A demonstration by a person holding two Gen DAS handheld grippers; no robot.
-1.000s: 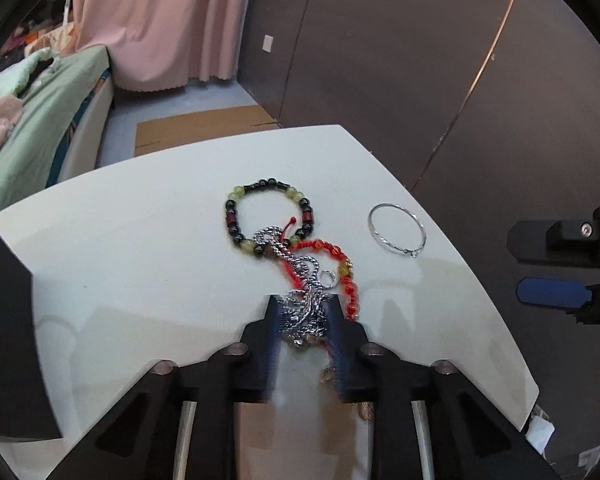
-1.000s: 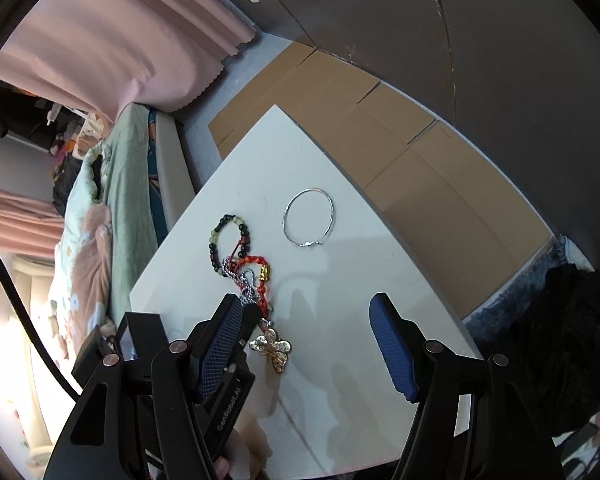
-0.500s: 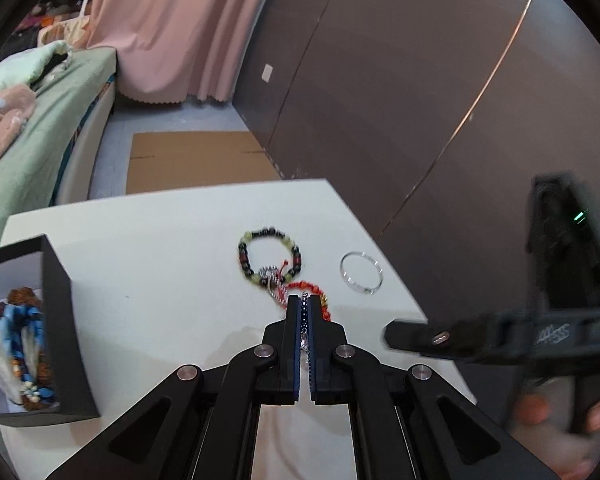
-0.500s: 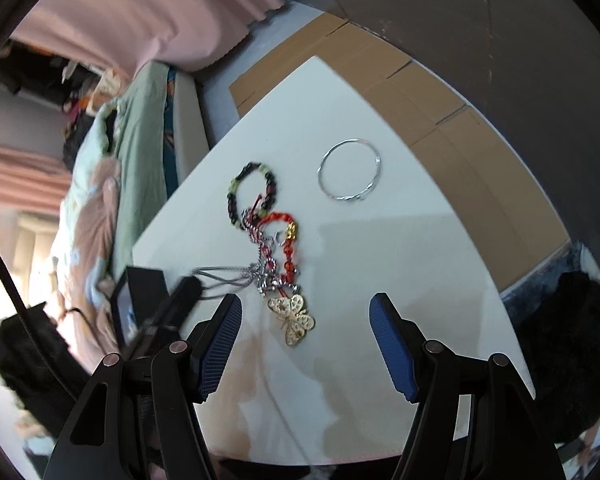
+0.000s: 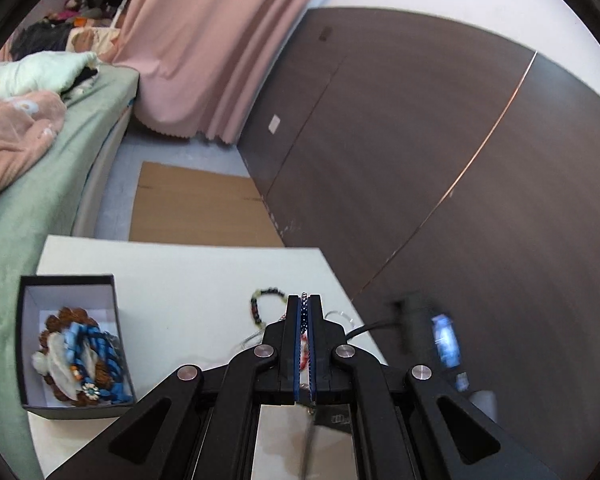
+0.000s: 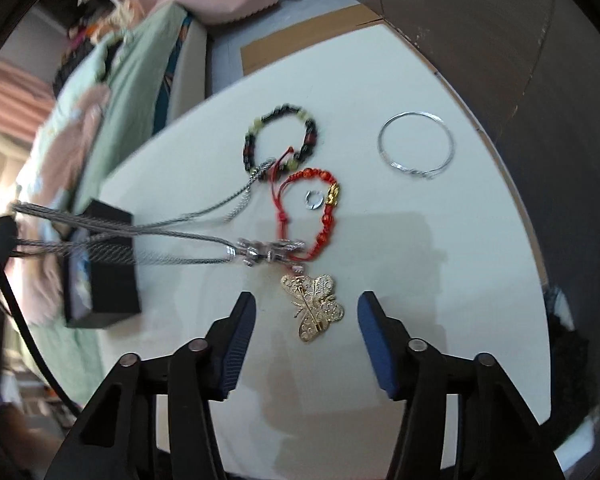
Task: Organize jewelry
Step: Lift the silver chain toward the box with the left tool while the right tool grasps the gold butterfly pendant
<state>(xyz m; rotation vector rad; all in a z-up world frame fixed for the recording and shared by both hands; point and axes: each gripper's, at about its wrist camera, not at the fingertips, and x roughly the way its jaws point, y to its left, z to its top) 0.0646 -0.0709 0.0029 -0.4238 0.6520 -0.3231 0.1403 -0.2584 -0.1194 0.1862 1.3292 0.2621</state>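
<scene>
My left gripper (image 5: 305, 300) is shut on a silver chain necklace (image 6: 148, 236). The chain stretches taut from the upper left of the right wrist view down to its clasp (image 6: 266, 255) on the white table (image 6: 440, 280). A red cord bracelet (image 6: 324, 204), a black-and-green bead bracelet (image 6: 278, 140), a small silver ring (image 6: 313, 200), a silver bangle (image 6: 416, 146) and a gold butterfly brooch (image 6: 314, 308) lie on the table. My right gripper (image 6: 306, 334) is open above the brooch. A black box (image 5: 72, 344) holds blue and brown jewelry.
A bed with green and pink bedding (image 5: 32, 128) stands left of the table. Cardboard (image 5: 200, 208) lies on the floor beyond it. A dark panelled wall (image 5: 420, 160) runs along the right. The table edge (image 6: 532, 220) curves close by the bangle.
My left gripper shut on the silver chain and rose up and left, pulling it taut out of the tangle. My right gripper moved in over the butterfly brooch.
</scene>
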